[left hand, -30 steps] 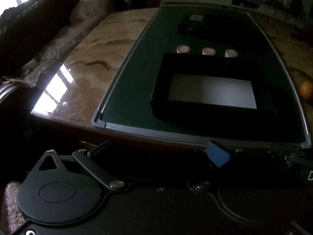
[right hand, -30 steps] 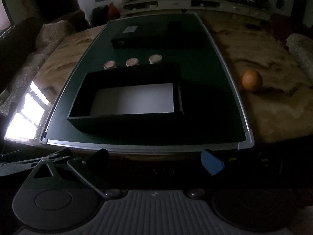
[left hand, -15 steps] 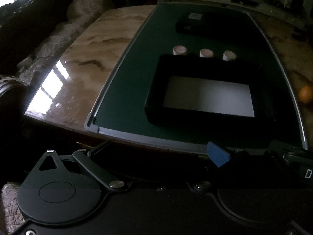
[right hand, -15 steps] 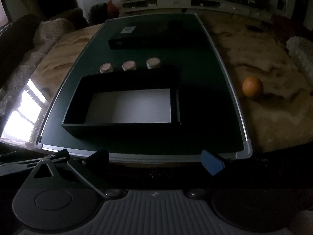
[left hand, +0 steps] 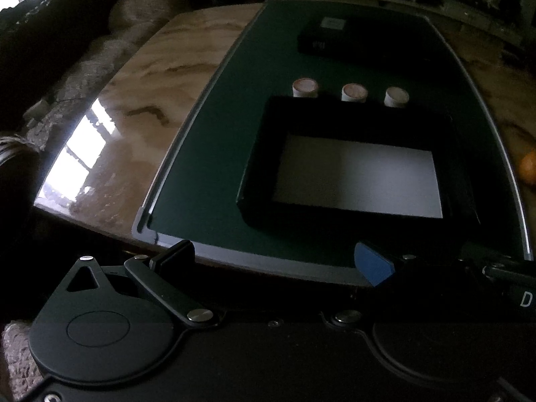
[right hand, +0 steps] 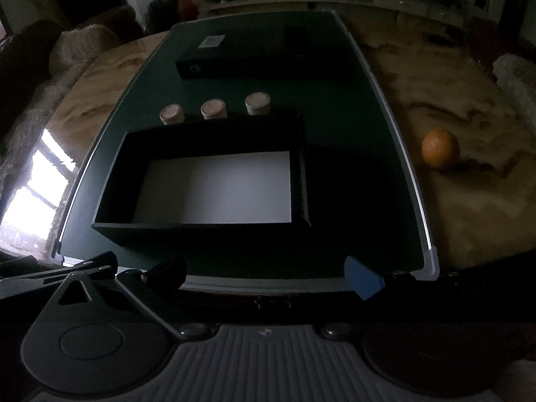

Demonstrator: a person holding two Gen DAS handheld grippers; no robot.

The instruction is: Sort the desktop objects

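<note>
An open black box with a white floor (left hand: pixel 355 174) (right hand: pixel 217 187) lies on a dark green mat (left hand: pixel 214 154) (right hand: pixel 351 167). Three small white cylinders stand in a row just behind it (left hand: pixel 353 92) (right hand: pixel 214 109). A flat black box with a white label lies farther back (left hand: pixel 331 38) (right hand: pixel 234 60). My left gripper (left hand: pixel 273 261) is open and empty at the mat's near edge. My right gripper (right hand: pixel 266 276) is open and empty at the near edge too.
The mat lies on a marble table (left hand: pixel 140 114) (right hand: pixel 469 184). An orange (right hand: pixel 440 148) sits on the marble right of the mat, also at the right edge of the left wrist view (left hand: pixel 529 167). A sofa with a blanket (left hand: pixel 100 33) stands to the left.
Both grippers have moved forward and up toward the mat's near edge, so the box and cylinders sit lower and closer in view. Nothing on the table has moved.
</note>
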